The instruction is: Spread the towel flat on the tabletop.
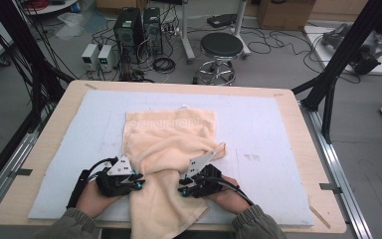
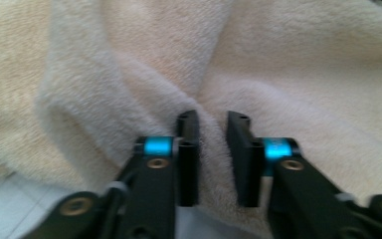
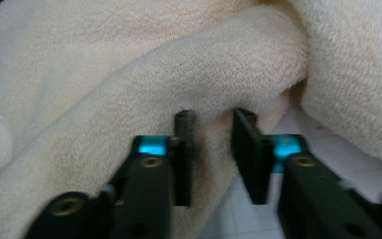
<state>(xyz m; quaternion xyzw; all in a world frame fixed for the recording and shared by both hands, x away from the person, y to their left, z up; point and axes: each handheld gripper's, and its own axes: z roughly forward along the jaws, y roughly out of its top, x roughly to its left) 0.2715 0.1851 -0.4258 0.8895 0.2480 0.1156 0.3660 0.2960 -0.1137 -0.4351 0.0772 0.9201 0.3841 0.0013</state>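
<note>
Towel (image 1: 171,144) bunched on the worktop (image 1: 278,129), long axis running away from me. My left hand-held gripper (image 2: 213,130) and right hand-held gripper (image 3: 214,127) each pinch a fold straight ahead, jaws narrow.

1 cream towel (image 1: 171,144) lies on 1 worktop (image 1: 69,107) covered by 1 pale mat (image 1: 258,129). 2 hand-held grippers: left (image 1: 138,180), right (image 1: 181,186). Behind stand 1 stool (image 1: 221,46), 2 computer towers (image 1: 128,25) and 2 small power supplies (image 1: 90,55).
</note>
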